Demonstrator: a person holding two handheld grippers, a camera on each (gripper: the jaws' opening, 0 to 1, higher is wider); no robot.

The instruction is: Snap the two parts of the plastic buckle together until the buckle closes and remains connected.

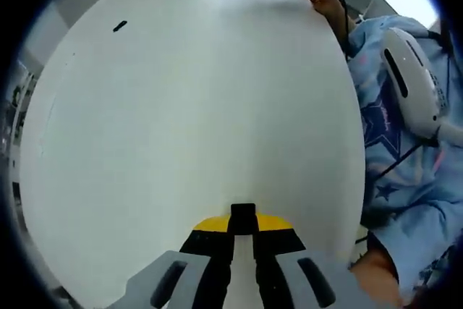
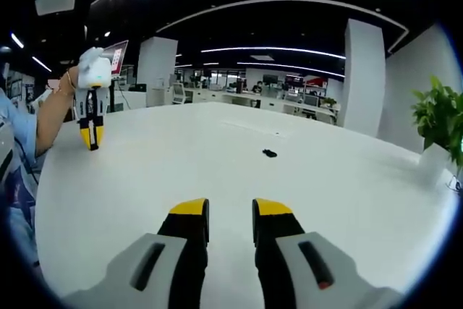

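The small dark buckle (image 2: 269, 153) lies on the white table (image 2: 347, 200) at 12 o'clock ahead of the released, empty right tool (image 2: 230, 216), the nearer one; the left tool (image 1: 243, 226) is clenched on nothing.

Small dark buckle piece (image 2: 269, 153) on the table (image 2: 217, 150), too tiny for detail.

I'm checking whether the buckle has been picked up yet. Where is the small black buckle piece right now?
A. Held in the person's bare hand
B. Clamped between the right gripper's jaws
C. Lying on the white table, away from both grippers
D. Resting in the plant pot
C: the small black buckle piece lies alone on the white table, well ahead of the right gripper, whose jaws hold nothing.
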